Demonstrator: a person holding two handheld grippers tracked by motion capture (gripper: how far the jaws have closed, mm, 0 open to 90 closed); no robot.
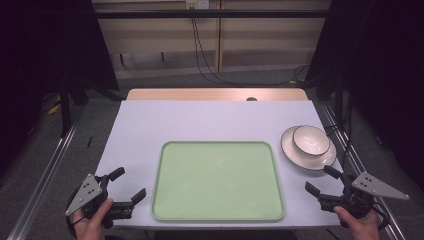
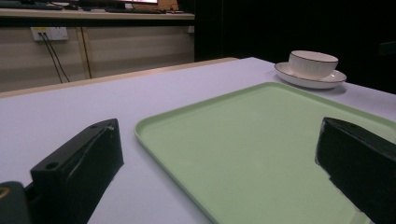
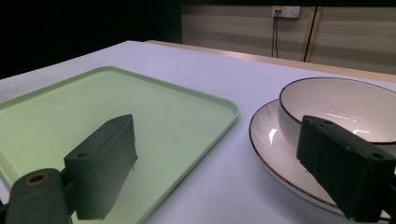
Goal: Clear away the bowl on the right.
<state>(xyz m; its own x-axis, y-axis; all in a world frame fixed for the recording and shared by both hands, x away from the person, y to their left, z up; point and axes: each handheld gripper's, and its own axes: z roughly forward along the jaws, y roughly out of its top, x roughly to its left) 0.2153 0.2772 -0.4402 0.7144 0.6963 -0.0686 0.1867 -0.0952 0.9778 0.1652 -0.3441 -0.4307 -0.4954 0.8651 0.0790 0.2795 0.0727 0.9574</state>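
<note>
high view: a pale green tray (image 1: 218,181) lies flat on the desk (image 1: 200,120), close to the desk's near edge, and serves as the landmark. the tray carries nothing.

right of the tray's far right corner, a white plate (image 1: 306,150) with a dark rim rests on the desk, just beside the tray but not touching it. a white bowl (image 1: 311,140) with a dark rim stands upright on the plate, toward the plate's far side.

the right gripper (image 1: 320,182) is held in the person's right hand (image 1: 357,225), right of the tray's near right corner and just on the near side of the plate. its jaws stand wide apart with nothing between them. right gripper view: the gripper (image 3: 219,154) points between the tray (image 3: 84,107) and the plate (image 3: 266,135); one jaw lies in front of the tray, the other in front of the bowl (image 3: 345,100). whether a jaw touches the plate cannot be told.

the left gripper (image 1: 127,185) is held in the left hand (image 1: 92,222), left of the tray's near left corner, clear of the tray. its jaws are wide and hold nothing. left gripper view: the gripper (image 2: 219,149) faces across the tray (image 2: 261,135), with the bowl (image 2: 312,62) and plate (image 2: 310,80) beyond the tray's far edge.
</note>
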